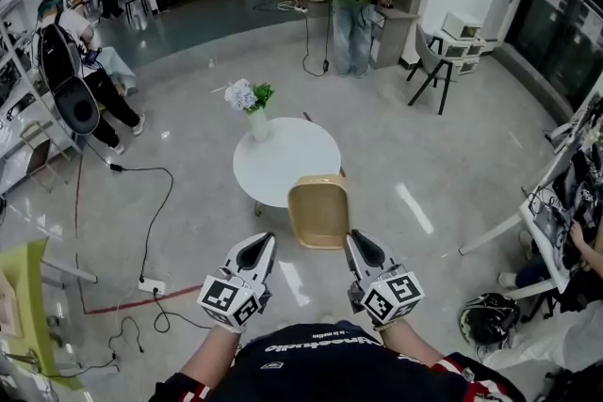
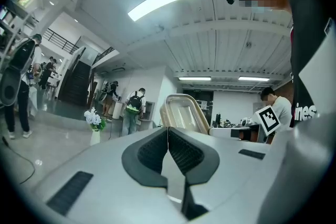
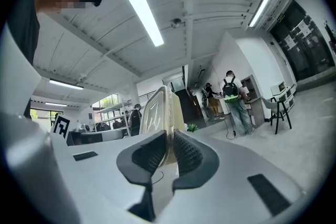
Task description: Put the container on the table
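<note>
One container (image 1: 318, 212), beige, held in the air at the near edge of the round white counter (image 1: 283, 151), not set down yet. Right gripper (image 1: 357, 243) fingers (image 3: 189, 152) clamp its thin rim. Left gripper (image 1: 258, 246) fingers (image 2: 184, 152) are pressed together on nothing. Risk: a one-sided rim pinch could let it swing or slip, and placing it near the counter edge could tip it off. It could also bump the one flower vase (image 1: 254, 120). Two grippers, one counter.
</note>
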The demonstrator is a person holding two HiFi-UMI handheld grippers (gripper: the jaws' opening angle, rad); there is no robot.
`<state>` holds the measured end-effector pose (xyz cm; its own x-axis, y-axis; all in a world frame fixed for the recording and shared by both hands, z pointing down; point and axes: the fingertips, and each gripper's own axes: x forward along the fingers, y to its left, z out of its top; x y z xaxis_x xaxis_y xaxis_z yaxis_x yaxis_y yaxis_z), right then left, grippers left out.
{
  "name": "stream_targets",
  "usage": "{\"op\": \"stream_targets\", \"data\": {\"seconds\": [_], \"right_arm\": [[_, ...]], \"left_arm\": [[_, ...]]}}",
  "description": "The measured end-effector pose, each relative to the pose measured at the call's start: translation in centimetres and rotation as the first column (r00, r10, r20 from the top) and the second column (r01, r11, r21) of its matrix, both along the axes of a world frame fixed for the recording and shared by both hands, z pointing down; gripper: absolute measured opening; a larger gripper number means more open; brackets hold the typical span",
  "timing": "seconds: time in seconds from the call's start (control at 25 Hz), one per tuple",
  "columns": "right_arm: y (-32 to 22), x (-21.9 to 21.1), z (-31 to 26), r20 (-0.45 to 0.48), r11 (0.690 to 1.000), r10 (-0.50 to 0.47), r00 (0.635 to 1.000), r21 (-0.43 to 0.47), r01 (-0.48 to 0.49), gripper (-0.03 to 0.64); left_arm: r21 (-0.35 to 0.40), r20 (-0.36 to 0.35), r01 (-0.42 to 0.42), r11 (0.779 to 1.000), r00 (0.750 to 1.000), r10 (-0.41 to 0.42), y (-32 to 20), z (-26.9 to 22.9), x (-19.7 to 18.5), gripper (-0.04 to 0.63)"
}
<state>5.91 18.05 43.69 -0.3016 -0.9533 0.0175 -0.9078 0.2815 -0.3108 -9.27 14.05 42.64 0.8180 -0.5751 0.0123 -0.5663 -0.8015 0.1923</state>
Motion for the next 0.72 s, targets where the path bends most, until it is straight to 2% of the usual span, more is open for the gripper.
{"op": "stream_targets", "data": {"seconds": [0.72], "right_arm": [[0.4, 2.3, 0.3, 0.030, 1.000, 0.010, 0.999, -0.015, -0.010, 0.057]], "left_arm": [[-0.024, -0.016, -0.005, 1.000, 1.000, 0.005, 0.7, 0.5, 2.1, 0.025]]}}
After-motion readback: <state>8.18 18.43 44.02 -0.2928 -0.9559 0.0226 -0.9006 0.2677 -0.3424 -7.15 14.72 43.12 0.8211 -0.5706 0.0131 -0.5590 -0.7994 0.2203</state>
